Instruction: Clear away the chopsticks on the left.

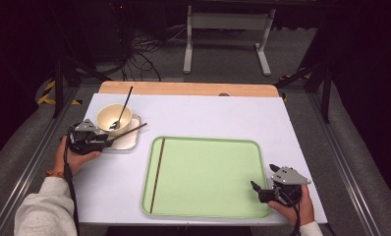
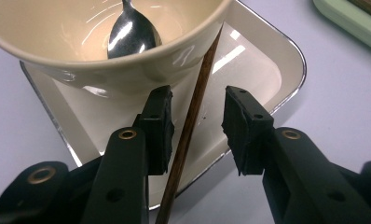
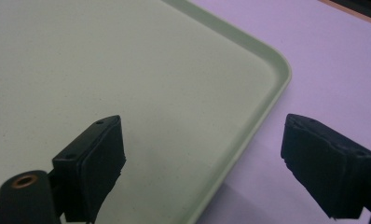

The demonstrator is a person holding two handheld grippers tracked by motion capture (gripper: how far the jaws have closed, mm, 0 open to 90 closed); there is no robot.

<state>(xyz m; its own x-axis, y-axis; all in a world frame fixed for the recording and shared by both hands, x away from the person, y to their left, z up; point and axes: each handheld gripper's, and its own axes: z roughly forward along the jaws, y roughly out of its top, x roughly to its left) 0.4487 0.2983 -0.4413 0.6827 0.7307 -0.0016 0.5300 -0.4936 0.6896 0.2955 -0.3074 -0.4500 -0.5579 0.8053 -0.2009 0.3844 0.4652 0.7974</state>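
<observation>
My left gripper (image 2: 195, 128) sits over the near edge of the small white dish (image 2: 267, 70), jaws parted, with a brown chopstick (image 2: 193, 121) running up between them. The stick lies close against one pad and clear of the other, so I'm not squeezing it. It leans across the dish rim and up against the cream bowl (image 2: 104, 65), which stands in that dish with a metal spoon (image 2: 130, 35) resting inside (handle poking out over the far rim in the high view). From above, all this sits at the table's (image 1: 208, 115) left side, just beside the green tray (image 1: 208, 177). A second chopstick (image 1: 157, 174) lies flat along the tray's left edge. My right gripper (image 3: 204, 158) hovers at the tray's near right corner, jaws spread wide, straddling the rim and holding nothing.
</observation>
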